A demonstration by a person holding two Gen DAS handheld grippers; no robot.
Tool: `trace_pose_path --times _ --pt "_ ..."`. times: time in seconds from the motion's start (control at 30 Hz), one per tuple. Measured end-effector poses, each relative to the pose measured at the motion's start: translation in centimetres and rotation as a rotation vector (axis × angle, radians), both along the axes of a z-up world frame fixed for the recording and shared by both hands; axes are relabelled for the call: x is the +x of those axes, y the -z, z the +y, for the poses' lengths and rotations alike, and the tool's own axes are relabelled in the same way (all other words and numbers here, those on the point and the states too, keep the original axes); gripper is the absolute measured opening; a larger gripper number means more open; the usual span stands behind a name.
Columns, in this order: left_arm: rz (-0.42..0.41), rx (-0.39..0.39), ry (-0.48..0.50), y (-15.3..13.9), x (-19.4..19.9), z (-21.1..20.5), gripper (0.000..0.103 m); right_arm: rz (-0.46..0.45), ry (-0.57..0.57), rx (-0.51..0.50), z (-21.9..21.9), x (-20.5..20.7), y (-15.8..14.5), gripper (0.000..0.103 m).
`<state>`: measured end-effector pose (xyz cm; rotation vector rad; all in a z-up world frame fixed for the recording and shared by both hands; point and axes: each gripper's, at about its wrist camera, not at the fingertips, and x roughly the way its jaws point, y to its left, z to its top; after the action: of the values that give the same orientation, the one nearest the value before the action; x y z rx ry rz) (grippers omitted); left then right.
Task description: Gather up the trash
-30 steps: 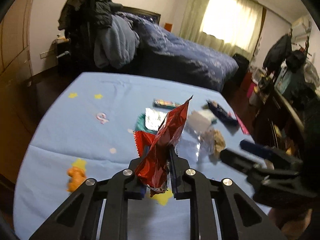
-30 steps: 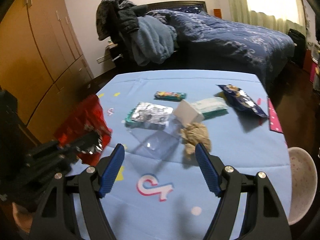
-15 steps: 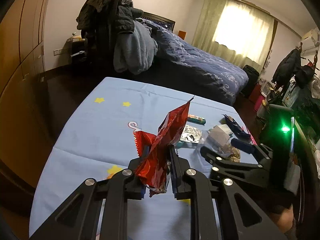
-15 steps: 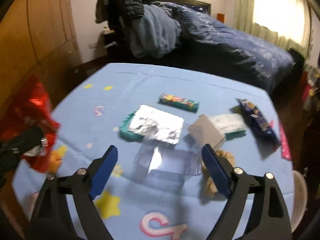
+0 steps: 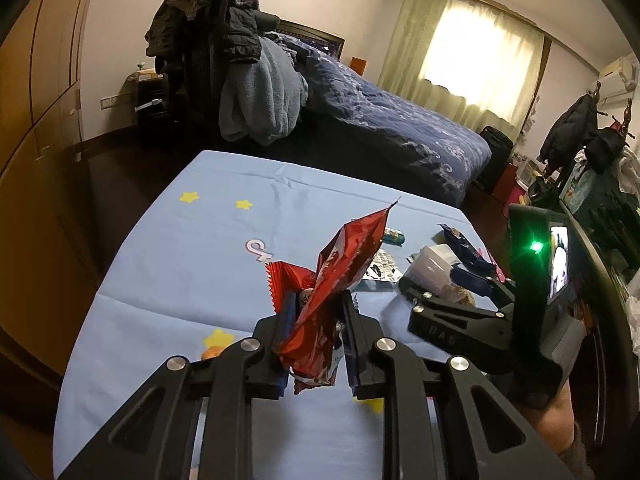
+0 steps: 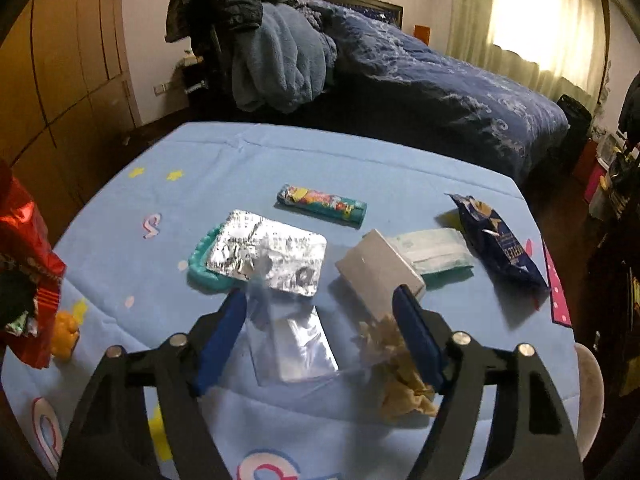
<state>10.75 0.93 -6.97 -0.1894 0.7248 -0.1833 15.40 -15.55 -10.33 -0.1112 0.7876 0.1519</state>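
Note:
My left gripper [image 5: 316, 308] is shut on a crumpled red snack wrapper [image 5: 336, 276] and holds it above the near left part of the blue tablecloth [image 5: 192, 264]; the wrapper also shows at the left edge of the right wrist view [image 6: 28, 272]. My right gripper [image 6: 320, 300] is open, its blue pads either side of a clear plastic bag [image 6: 288, 332]. Beyond lie a foil-topped teal tray [image 6: 264, 256], a colourful candy tube [image 6: 320, 204], a grey box [image 6: 380, 268], a tissue pack [image 6: 436, 252], a dark blue wrapper [image 6: 500, 244] and a crumpled brown paper [image 6: 400, 376].
An orange toy figure [image 6: 66, 338] lies at the cloth's near left. A white dish [image 6: 588, 392] sits past the table's right edge. A bed [image 6: 440, 92] and a chair piled with clothes [image 6: 256, 40] stand behind the table; wooden wardrobes [image 6: 60, 72] on the left.
My right gripper has moved forward and down over the clear bag. My left gripper has lifted and drawn back with the red wrapper still held.

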Motion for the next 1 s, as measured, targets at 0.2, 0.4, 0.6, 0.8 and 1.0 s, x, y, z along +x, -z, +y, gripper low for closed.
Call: trace_pose_path --times 0.2,0.4,0.6,0.8,1.0 --pt "-0.005 0.001 0.016 -0.3 -0.2 -0.6 0.024 -0.017 -0.028 0.031 -0.3 -0.5 -1.0 0.039" --pt "-0.008 0.003 0.027 -0.5 -0.4 -1.1 0.027 -0.016 -0.047 0.094 -1.0 -1.0 -1.9 0.005" --pt "-0.008 0.000 0.035 -0.6 -0.5 -1.2 0.028 0.010 -0.058 0.181 -2.2 -1.2 -2.1 0.005" --pt "-0.016 -0.002 0.050 -0.7 -0.4 -1.8 0.028 -0.033 -0.075 0.210 -3.3 -3.0 -4.3 0.005" --pt "-0.024 0.004 0.053 -1.1 -0.7 -2.4 0.030 -0.061 -0.082 0.196 -3.8 -4.6 -5.6 0.008"
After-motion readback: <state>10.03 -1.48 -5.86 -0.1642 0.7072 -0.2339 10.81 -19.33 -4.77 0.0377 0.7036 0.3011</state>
